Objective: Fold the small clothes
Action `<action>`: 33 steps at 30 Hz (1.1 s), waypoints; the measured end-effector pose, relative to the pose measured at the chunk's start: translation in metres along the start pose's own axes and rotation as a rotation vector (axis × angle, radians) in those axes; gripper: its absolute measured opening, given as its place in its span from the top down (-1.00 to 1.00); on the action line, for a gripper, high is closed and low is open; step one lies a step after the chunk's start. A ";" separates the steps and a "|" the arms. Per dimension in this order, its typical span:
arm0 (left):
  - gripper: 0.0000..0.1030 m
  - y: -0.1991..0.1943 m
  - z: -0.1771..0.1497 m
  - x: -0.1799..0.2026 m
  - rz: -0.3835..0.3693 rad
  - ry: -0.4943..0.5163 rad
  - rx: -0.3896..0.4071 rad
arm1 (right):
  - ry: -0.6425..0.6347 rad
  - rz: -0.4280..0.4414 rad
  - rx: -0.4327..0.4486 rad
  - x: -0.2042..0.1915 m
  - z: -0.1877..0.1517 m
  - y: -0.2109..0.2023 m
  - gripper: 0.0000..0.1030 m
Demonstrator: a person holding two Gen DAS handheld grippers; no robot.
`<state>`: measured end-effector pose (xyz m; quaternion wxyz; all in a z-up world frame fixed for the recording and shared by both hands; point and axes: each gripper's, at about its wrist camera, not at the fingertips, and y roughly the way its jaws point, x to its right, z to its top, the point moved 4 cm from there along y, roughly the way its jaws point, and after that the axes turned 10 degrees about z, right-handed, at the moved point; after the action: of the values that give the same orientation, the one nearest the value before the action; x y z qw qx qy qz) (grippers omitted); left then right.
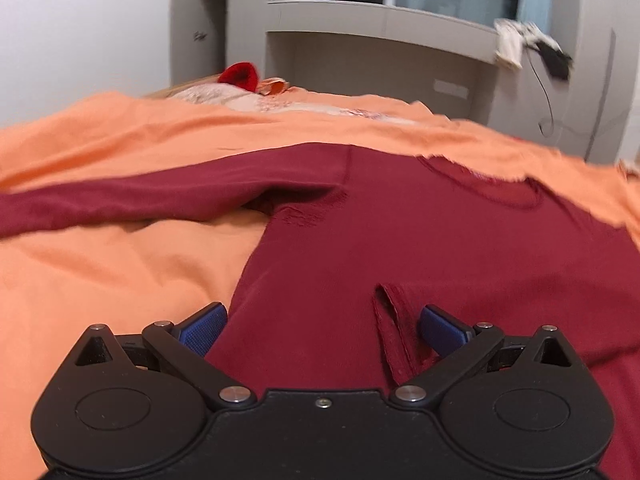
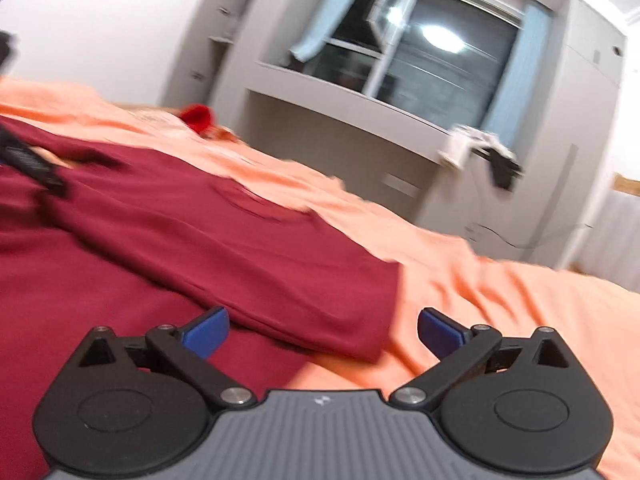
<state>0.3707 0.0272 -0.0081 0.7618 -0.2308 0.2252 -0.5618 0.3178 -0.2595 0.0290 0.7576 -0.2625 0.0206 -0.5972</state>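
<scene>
Dark red long-sleeved top (image 1: 400,248) lies spread on a bed's orange sheet (image 1: 120,272), both claws wide apart and empty.

The left claw (image 1: 322,328) hovers over the top's lower body, blue pads (image 1: 204,326) flanking a small raised fold of cloth without pressing on it; one sleeve stretches out to the left. The right claw (image 2: 323,330) hangs above the garment's folded edge where it meets the sheet. A bright red item (image 1: 240,75) sits at the bed's far end, below a window (image 2: 420,60).
</scene>
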 end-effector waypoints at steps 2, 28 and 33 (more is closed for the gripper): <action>-0.99 -0.002 -0.004 0.002 0.015 0.046 -0.013 | 0.037 -0.025 -0.043 0.014 -0.007 0.008 -0.99; -0.99 -0.035 -0.006 -0.044 -0.111 -0.069 0.098 | 0.586 0.108 -0.107 0.090 -0.039 0.036 0.76; -0.99 -0.034 0.008 -0.110 -0.015 -0.236 0.121 | 0.561 0.129 -0.068 0.087 -0.030 0.023 0.25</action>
<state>0.3210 0.1246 0.0283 0.7914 -0.2508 0.0978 -0.5488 0.3525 -0.3470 0.0180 0.7495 -0.1104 0.2657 -0.5962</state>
